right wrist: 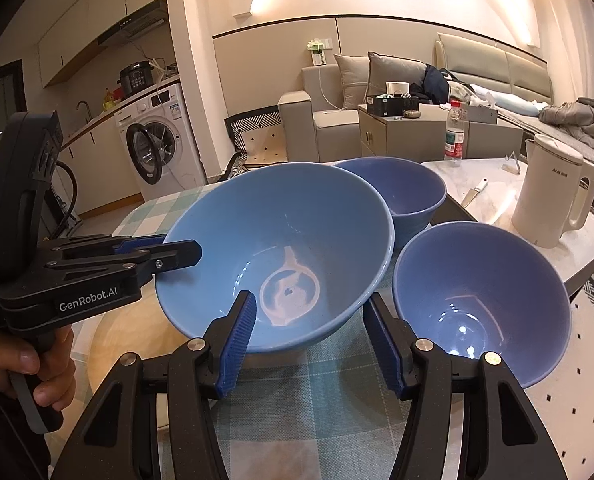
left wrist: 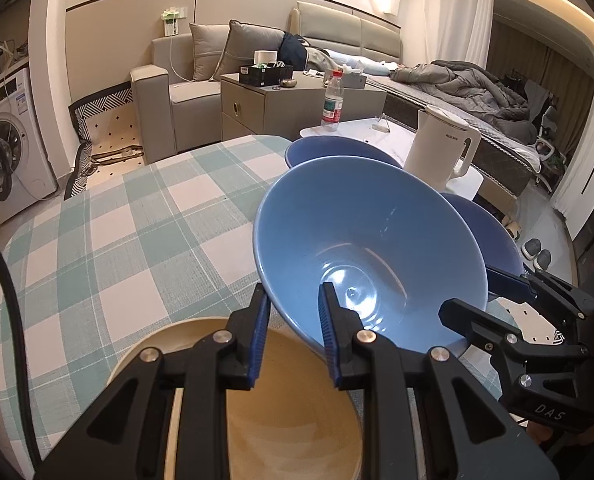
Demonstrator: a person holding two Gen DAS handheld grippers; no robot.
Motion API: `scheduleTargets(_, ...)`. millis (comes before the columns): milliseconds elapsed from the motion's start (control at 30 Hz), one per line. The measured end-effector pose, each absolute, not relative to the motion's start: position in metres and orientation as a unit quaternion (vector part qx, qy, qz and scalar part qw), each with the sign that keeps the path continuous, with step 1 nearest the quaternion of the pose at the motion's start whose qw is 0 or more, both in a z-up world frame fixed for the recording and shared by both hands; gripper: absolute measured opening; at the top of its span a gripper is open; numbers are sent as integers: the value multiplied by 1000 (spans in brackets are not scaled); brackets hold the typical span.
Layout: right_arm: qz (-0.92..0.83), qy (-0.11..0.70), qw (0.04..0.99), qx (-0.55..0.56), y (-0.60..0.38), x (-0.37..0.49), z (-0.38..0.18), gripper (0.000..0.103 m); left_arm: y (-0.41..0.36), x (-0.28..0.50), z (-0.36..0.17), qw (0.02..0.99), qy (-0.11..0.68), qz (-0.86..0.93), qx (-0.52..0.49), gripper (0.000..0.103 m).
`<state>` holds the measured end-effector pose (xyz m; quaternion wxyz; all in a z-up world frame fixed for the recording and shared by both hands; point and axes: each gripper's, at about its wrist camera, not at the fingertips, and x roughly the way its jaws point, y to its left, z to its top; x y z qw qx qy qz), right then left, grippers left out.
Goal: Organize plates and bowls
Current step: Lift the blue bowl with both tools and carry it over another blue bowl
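Observation:
A large light-blue bowl [left wrist: 361, 240] is tilted and held up off the table; it also shows in the right wrist view [right wrist: 281, 240]. My left gripper [left wrist: 293, 304] is shut on the bowl's near rim, one finger inside and one outside. Below it lies a beige plate [left wrist: 281, 412]. My right gripper [right wrist: 309, 312] is open, its fingers standing on either side of the same bowl's near rim. Two darker blue bowls stand on the table, one near right [right wrist: 481, 296] and one behind [right wrist: 401, 192].
The table has a green-and-white checked cloth [left wrist: 137, 232]. A white kettle [right wrist: 553, 192], a water bottle [right wrist: 455, 136] and a knife [right wrist: 475, 192] stand on a white marble table at the right. A sofa, a bed and a washing machine lie beyond.

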<state>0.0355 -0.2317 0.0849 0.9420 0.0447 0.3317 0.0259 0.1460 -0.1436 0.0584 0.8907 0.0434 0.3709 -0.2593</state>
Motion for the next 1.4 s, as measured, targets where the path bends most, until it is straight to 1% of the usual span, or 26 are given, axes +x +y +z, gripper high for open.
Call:
scheduleTargets(500, 17, 314, 948, 42, -241, 21, 100, 58, -150, 137, 76, 895, 352, -270, 42, 23)
scheduleTargets(1400, -19, 295, 954, 54, -267, -9, 127, 58, -199, 138, 96, 889, 335, -306, 60, 24)
